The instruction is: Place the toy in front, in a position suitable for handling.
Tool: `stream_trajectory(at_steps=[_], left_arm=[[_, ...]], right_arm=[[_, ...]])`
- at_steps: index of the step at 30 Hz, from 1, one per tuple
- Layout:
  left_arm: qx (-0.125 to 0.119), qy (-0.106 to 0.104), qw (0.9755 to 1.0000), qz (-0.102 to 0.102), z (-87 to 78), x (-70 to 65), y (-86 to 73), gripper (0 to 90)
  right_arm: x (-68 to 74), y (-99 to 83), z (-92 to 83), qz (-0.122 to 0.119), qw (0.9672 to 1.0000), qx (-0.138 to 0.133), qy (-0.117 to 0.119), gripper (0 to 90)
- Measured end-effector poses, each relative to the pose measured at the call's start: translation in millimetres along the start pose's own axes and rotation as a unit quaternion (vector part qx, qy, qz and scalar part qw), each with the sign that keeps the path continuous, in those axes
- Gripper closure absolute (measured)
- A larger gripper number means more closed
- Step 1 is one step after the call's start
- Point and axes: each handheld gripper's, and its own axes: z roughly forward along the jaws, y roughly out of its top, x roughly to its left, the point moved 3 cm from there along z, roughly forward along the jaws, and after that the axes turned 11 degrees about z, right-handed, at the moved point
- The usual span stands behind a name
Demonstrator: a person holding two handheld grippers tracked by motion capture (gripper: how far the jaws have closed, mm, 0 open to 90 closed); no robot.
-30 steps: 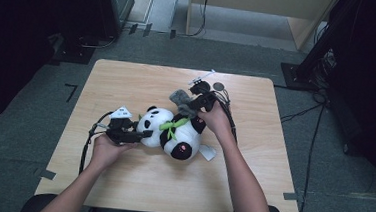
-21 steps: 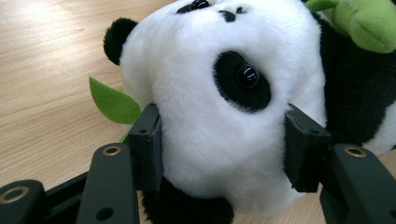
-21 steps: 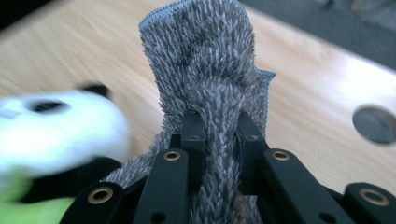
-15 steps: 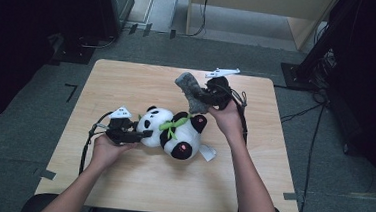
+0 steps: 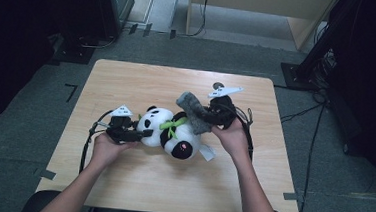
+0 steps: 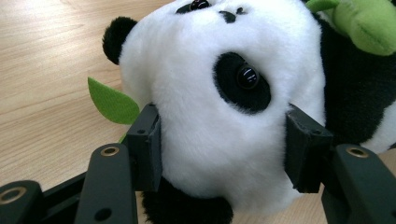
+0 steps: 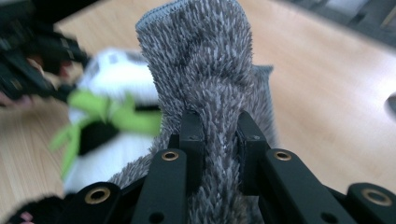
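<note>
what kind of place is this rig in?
Likely a lab or recording studio, not a home: a bare wooden table on grey carpet, tape marks on the floor, cables and dark equipment stands around it.

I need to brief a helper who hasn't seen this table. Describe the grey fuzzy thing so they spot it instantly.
On the wooden table, find the plush panda lying near the middle. The grey fuzzy cloth rises just beyond it, pinched in the right gripper: plain shaggy grey, unlike the black-and-white panda.

Black-and-white panda plush [image 5: 166, 132] (green leaf collar), fuzzy grey sock [image 5: 194, 112], pale wood-grain table [image 5: 142, 83].
</note>
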Motion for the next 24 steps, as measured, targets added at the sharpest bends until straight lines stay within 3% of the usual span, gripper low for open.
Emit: stream_trajectory(at_steps=[2, 5, 9, 11, 14, 19, 24], left_arm=[[0.001, -0.001, 1.0000, 0.002, 0.6, 0.0, 0.8, 41.0], [-0.002, -0.004, 1.0000, -0.003, 1.4, 0.7, 1.4, 41.0], [-0.002, -0.004, 1.0000, -0.002, 1.5, 0.6, 1.5, 41.0], [-0.004, -0.004, 1.0000, -0.004, 1.6, 0.6, 1.5, 40.6], [-0.009, -0.005, 0.9999, -0.009, 2.3, 0.7, 2.0, 40.3], [-0.010, -0.008, 0.9999, -0.010, 2.2, 2.0, 1.7, 40.2], [-0.009, -0.012, 0.9999, -0.005, 1.6, 3.8, -0.3, 39.5]], right_arm=[[-2.4, -9.1, 7.1, 0.003, 1.0000, 0.005, -0.003, 77.5], [-7.6, -18.1, 9.3, 0.008, 0.9998, -0.010, -0.013, 76.6], [-17.0, -20.3, 6.1, 0.029, 0.9994, -0.014, -0.011, 76.6], [-24.7, -24.3, 3.8, 0.045, 0.9987, -0.024, 0.002, 76.7], [-27.0, -27.4, 3.0, 0.048, 0.9984, -0.030, 0.002, 76.6], [-39.6, -32.6, -1.0, 0.061, 0.9976, -0.029, -0.017, 77.1], [-56.2, -41.6, -2.7, 0.078, 0.9955, -0.004, -0.053, 77.7]])
